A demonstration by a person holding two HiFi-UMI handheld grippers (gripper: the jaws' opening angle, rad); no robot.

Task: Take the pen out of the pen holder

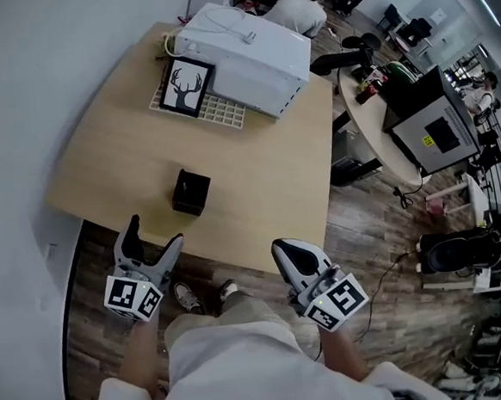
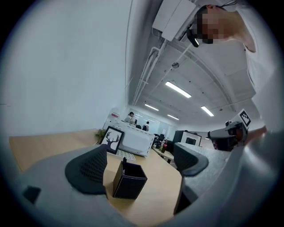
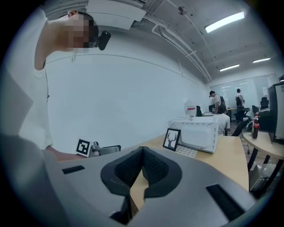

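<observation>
Black and square, the pen holder (image 1: 190, 192) stands near the front edge of the wooden table (image 1: 118, 162). It is well apart from the white box (image 1: 244, 57) and the deer picture (image 1: 185, 86) at the back. The pen (image 2: 124, 161) shows only as a small dark tip poking up at one corner of the holder (it is very small to see).

The left gripper (image 1: 154, 239) hovers at the table's edge, pointing at the holder, its jaws wide apart with nothing in them. The right gripper (image 1: 285, 251) waits by the edge too, jaws pressed together on nothing.

A pen is light, stiff and a bit slippery, I guess. Pinch the end that sticks out and lift straight up, or the holder may tip.
</observation>
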